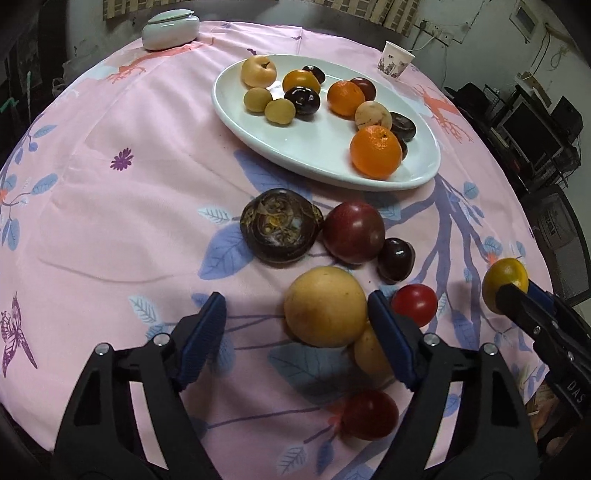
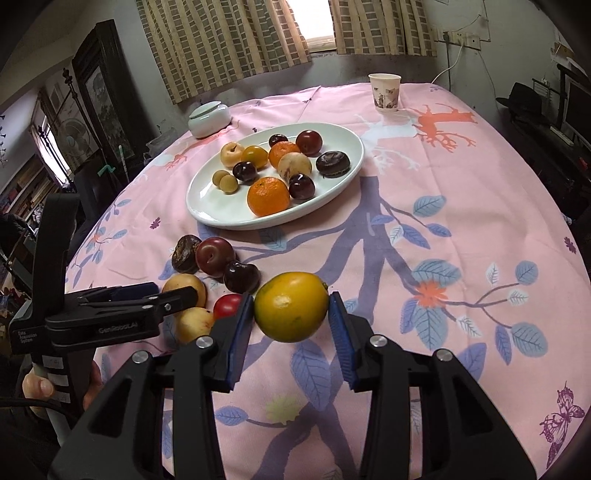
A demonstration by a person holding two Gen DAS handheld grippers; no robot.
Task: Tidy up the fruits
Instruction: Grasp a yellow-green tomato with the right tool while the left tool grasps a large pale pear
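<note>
Daylight enters a window [image 2: 309,20] between checked curtains [image 2: 221,44]; a dark cabinet [image 2: 99,88] stands left.

White lettering reading "GenRobot.AI" is showing along the side of the black plastic left gripper [image 2: 177,295] as seen from the right wrist camera, with a smaller stacked line below it on the same black body appearing to read "Data Acquisition System", though the small print is only partly legible. In the left wrist camera, pale capitals "DAS" are standing on the black body of the right gripper [image 1: 511,291] near the frame's right edge. Pale tags on the left gripper's handle are carrying marks too blurred to read, and the printed paper cup's [image 2: 384,92] pattern is showing no legible words.
</note>
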